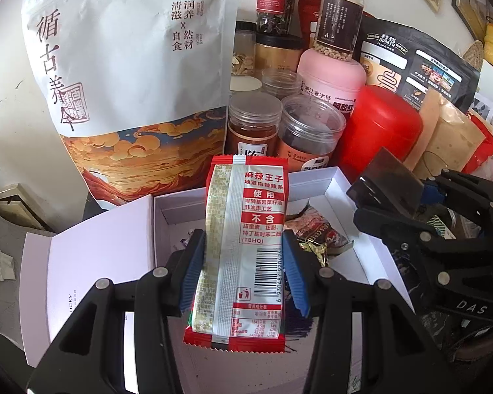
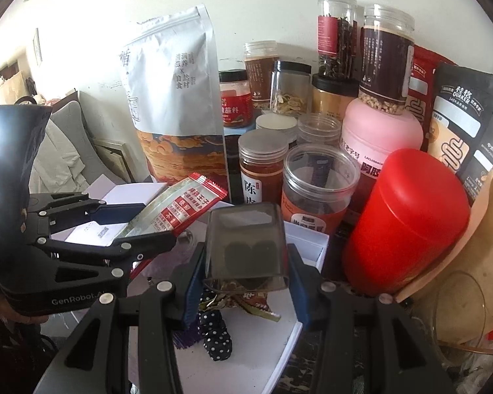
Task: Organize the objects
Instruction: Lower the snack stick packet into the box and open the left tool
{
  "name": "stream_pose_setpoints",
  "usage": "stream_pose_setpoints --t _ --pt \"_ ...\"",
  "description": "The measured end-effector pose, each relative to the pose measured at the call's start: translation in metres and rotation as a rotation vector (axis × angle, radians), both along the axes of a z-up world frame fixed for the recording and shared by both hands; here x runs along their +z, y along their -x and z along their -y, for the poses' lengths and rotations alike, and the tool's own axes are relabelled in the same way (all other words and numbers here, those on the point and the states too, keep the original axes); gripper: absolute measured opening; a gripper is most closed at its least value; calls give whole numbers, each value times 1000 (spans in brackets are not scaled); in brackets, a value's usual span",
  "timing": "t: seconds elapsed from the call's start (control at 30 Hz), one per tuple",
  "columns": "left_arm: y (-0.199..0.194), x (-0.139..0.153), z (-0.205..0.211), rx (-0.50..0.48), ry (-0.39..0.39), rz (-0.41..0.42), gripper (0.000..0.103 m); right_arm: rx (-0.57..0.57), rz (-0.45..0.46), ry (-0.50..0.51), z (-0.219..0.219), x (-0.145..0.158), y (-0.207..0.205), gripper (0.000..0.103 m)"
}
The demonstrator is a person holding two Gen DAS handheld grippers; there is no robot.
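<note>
My left gripper [image 1: 241, 262] is shut on a red and silver snack packet [image 1: 246, 216], held upright between the blue pads over an open white box [image 1: 180, 210]. A crumpled gold and brown wrapper [image 1: 318, 233] lies in the box. In the right wrist view my right gripper [image 2: 246, 277] is shut on a smoky translucent case [image 2: 246, 243] above the same white box [image 2: 309, 243]. A black dotted item [image 2: 217, 338] and the wrapper [image 2: 249, 302] lie below it. The left gripper [image 2: 148, 226] with the packet [image 2: 180, 207] is close on the left.
Behind the box stand a tall white pouch [image 1: 131, 65], several clear jars [image 1: 309, 134], a pink jar [image 1: 332, 75], a red canister [image 1: 381, 131] and a black oat bag [image 1: 420, 62]. A glass bowl [image 2: 460, 315] sits at the lower right. The box lid [image 1: 98, 246] lies open to the left.
</note>
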State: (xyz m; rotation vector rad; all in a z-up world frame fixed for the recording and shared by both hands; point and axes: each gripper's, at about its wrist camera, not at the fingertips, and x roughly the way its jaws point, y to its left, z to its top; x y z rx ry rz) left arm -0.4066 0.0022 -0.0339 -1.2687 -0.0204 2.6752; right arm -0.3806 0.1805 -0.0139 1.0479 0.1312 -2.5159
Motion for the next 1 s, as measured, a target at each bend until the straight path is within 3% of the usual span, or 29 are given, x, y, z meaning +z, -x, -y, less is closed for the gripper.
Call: stream_pose_setpoints --t 0.27,0.53,0.7,0.87,1.0 --pt "13 -35 -5 -12 19 75 45 -12 58 -4 -5 -31 19 46" --pt "15 -46 -5 -22 -30 102 45 -7 69 14 -1 -38 23 47" --pt "15 -49 -8 -15 -6 105 45 -32 90 -5 2 -47 25 47" --pt "13 -53 -18 -2 82 97 46 -31 89 -31 8 -51 23 47" --pt "13 -56 -23 0 106 90 46 -42 95 -38 7 -53 25 47"
